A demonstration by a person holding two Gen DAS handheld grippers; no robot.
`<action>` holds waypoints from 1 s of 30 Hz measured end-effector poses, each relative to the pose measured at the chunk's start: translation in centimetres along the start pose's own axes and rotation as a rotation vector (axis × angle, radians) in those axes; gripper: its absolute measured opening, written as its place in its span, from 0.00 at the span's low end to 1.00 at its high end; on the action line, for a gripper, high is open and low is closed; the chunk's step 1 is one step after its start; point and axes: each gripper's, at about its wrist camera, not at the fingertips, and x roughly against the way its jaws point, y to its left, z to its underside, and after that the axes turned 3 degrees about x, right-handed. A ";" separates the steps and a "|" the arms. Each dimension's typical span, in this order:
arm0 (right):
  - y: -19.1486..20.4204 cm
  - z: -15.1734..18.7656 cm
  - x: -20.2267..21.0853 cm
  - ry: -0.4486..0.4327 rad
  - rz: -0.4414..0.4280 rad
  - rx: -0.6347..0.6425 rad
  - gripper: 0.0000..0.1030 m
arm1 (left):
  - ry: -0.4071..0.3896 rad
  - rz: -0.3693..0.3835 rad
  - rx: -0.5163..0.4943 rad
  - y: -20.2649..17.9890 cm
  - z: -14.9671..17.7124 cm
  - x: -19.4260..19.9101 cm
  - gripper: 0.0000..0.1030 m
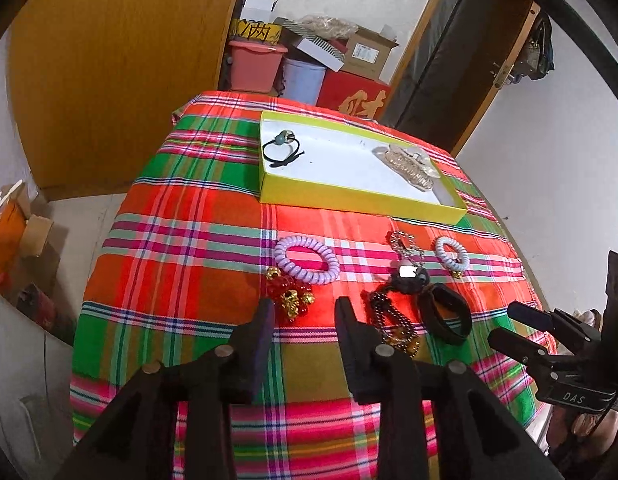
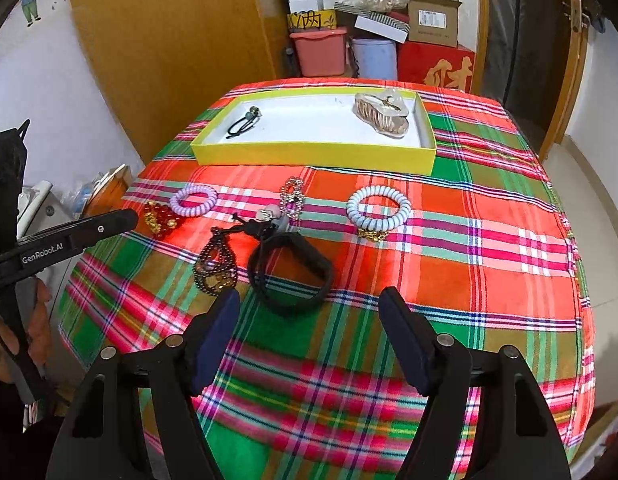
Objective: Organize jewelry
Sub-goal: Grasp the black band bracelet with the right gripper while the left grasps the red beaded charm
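A yellow tray [image 1: 349, 196] [image 2: 309, 156] at the back of the plaid table holds a black hair tie [image 1: 281, 146] [image 2: 243, 122] and a clear hair claw [image 1: 409, 166] [image 2: 383, 114]. In front lie a purple coil tie [image 1: 307, 260] [image 2: 193, 200], red and gold beads [image 1: 289, 294] [image 2: 159, 216], a dark bead bracelet [image 1: 393, 322] [image 2: 215, 266], a black band [image 1: 445, 314] [image 2: 291, 276], a silver chain [image 1: 405, 244] [image 2: 293, 198] and a pale blue coil tie [image 1: 451, 254] [image 2: 379, 208]. My left gripper [image 1: 305, 320] is open and empty just short of the red beads. My right gripper [image 2: 309, 312] is open and empty just short of the black band.
Boxes, a pink bin [image 2: 319, 52] and a red box [image 2: 437, 64] are stacked behind the table. A wooden cabinet [image 2: 169, 40] stands at the back left and a door [image 2: 529, 40] at the back right. The table's edges drop off on all sides.
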 end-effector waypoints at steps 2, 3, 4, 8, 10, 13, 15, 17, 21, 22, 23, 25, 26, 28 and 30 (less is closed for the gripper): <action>-0.3 -0.2 -0.5 0.009 0.002 -0.004 0.65 | 0.006 -0.001 0.003 0.2 0.0 -0.6 0.31; -0.4 -0.3 -0.8 0.012 0.004 -0.004 0.64 | 0.010 -0.002 0.005 0.2 -0.1 -0.9 0.31; -0.4 -0.4 -1.0 0.016 0.007 -0.004 0.64 | 0.013 -0.002 0.007 0.2 -0.2 -1.1 0.31; -0.8 -0.7 -2.4 0.038 0.006 0.002 0.59 | 0.023 -0.003 0.015 0.5 -0.4 -2.0 0.31; -0.9 -0.9 -3.1 0.048 0.003 0.008 0.58 | 0.029 -0.001 0.020 0.7 -0.4 -2.5 0.31; -1.1 -1.2 -4.1 0.063 -0.005 0.016 0.53 | 0.040 0.003 0.025 0.8 -0.3 -3.1 0.31; -1.1 -1.3 -4.7 0.070 -0.008 0.023 0.52 | 0.041 0.001 0.023 0.9 -0.4 -3.3 0.30; -1.1 -1.4 -5.0 0.075 -0.009 0.034 0.50 | 0.039 0.003 0.021 0.8 -0.4 -3.5 0.30; -0.9 -1.5 -5.5 0.081 -0.008 0.051 0.47 | 0.043 -0.002 0.020 0.7 -0.4 -3.8 0.30; -0.8 -1.6 -5.6 0.080 -0.006 0.059 0.44 | 0.044 -0.008 0.021 0.7 -0.3 -3.9 0.30; -0.7 -1.6 -5.6 0.080 -0.005 0.063 0.43 | 0.046 -0.010 0.022 0.7 -0.3 -4.0 0.30; -0.5 -1.7 -5.7 0.082 0.001 0.078 0.38 | 0.051 -0.013 0.023 0.7 -0.1 -4.2 0.30; -0.4 -1.7 -5.8 0.082 0.005 0.085 0.37 | 0.051 -0.013 0.023 0.7 -0.1 -4.2 0.30; -0.3 -1.7 -5.8 0.083 0.012 0.100 0.33 | 0.048 -0.013 0.016 0.6 0.0 -4.2 0.29; -0.3 -1.7 -5.8 0.085 0.016 0.107 0.26 | 0.045 -0.010 0.016 0.6 0.0 -4.1 0.28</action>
